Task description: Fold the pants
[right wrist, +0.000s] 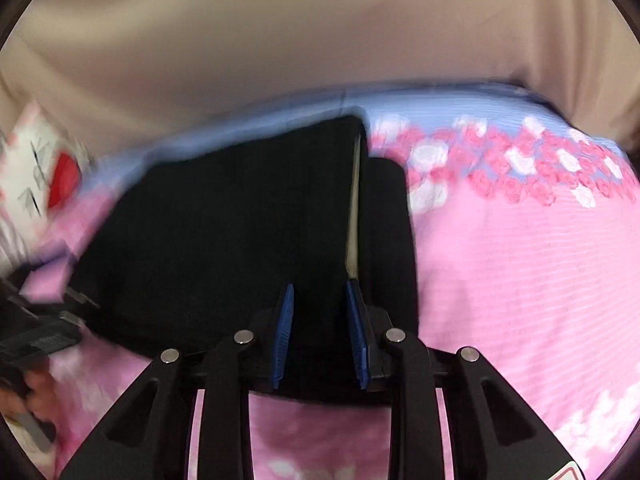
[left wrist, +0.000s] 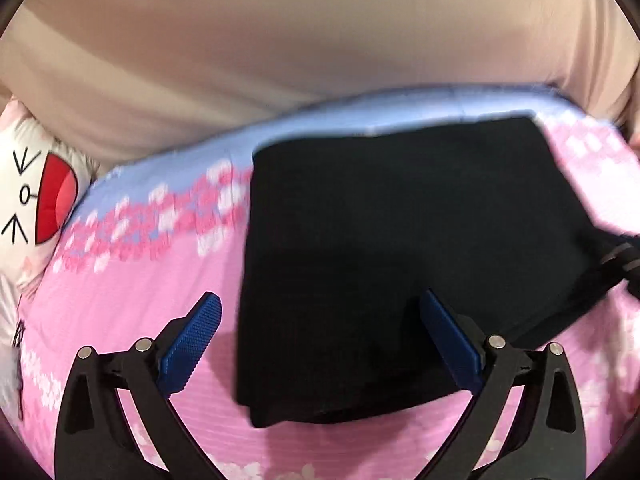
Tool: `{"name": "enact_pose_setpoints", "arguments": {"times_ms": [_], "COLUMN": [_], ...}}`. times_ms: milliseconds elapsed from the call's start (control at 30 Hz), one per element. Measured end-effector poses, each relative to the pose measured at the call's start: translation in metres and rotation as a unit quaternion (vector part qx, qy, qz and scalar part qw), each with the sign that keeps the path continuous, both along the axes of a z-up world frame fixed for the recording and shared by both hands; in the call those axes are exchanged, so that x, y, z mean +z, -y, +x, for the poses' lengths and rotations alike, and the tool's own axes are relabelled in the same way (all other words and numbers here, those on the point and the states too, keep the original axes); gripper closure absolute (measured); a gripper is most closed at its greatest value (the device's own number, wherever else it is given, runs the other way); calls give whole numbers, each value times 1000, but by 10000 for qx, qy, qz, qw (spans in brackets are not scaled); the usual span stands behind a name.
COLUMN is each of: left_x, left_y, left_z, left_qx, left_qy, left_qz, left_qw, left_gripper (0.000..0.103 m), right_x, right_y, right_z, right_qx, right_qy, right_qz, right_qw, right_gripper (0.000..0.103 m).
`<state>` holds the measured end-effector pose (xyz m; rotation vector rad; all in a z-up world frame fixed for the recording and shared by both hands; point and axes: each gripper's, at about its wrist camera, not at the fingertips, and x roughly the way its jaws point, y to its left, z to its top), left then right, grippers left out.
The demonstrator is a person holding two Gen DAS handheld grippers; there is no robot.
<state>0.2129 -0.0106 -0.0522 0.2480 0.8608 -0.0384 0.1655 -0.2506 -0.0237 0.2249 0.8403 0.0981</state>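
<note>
The black pants (left wrist: 400,248) lie folded on a pink flowered bedsheet (left wrist: 132,280). My left gripper (left wrist: 320,320) is open, its blue pads (left wrist: 192,336) spread wide above the near left edge of the pants, holding nothing. In the right wrist view my right gripper (right wrist: 320,316) has its blue pads (right wrist: 285,328) narrowed around a raised fold of the pants (right wrist: 224,224), lifting a layer so a pale inner lining strip (right wrist: 354,216) shows. The right gripper's body (left wrist: 624,264) enters the left wrist view at the right edge.
A white cushion with a red-mouthed cartoon face (left wrist: 28,200) lies at the bed's left edge. A beige curtain or wall (left wrist: 280,40) stands behind the bed. The sheet has a blue band with pink flowers (right wrist: 500,164) along the far side. The left gripper's body (right wrist: 36,332) shows at the lower left.
</note>
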Motion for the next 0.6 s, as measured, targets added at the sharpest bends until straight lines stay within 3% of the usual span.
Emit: {"name": "enact_pose_setpoints", "arguments": {"times_ms": [167,367,467,600], "left_x": [22,44,51,58], "left_y": [0,9,10,7], "left_z": [-19,-44,-59,-74], "left_qx": [-70,-77,-58,0], "left_qy": [201,393,464,505], "left_qz": [-159,-248,-240,-270], "left_qw": [9996,9989,9986,9984], "left_gripper": [5,5,5,5], "right_x": [46,63,61,60], "right_y": [2,-12,-26,-27], "right_z": [-45,-73,-71,-88], "right_qx": [-322,-514,-570,-628], "right_qy": [696,875,944,987], "right_qz": [-218,-507,-446,-393], "right_qw": [9968,9935,9929,9924], "right_gripper": [75,72,50,47]}}
